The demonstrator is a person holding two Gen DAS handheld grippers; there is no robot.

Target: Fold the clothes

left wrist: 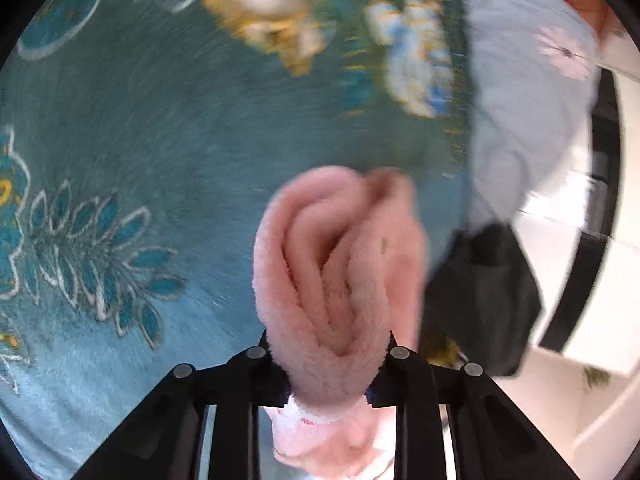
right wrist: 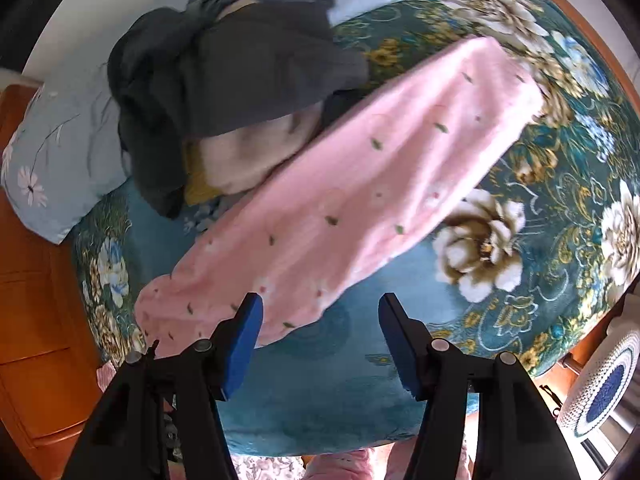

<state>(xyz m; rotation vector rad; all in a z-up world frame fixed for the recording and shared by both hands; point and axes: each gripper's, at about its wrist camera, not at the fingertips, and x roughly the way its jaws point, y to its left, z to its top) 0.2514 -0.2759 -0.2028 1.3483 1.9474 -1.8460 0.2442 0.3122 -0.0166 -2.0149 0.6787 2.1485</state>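
Note:
My left gripper (left wrist: 328, 356) is shut on a bunched fold of fluffy pink garment (left wrist: 336, 256), which bulges up in thick rolls between the black fingers, above the teal flowered bedspread (left wrist: 140, 152). In the right wrist view the pink garment (right wrist: 360, 184) lies as a long flat strip slanting across the bed, sprinkled with small leaf prints. My right gripper (right wrist: 320, 308) hovers above its near end, pointing steeply down. Its blue pads (right wrist: 246, 340) stand wide apart with nothing between them.
A heap of dark grey clothes (right wrist: 224, 76) lies at the head of the bed over a beige piece (right wrist: 256, 152); dark cloth (left wrist: 488, 292) also shows at the bed's edge. Light blue flowered pillows (right wrist: 52, 152) and wooden furniture (right wrist: 36, 340) sit left. A round white-and-blue object (right wrist: 604, 384) stands right.

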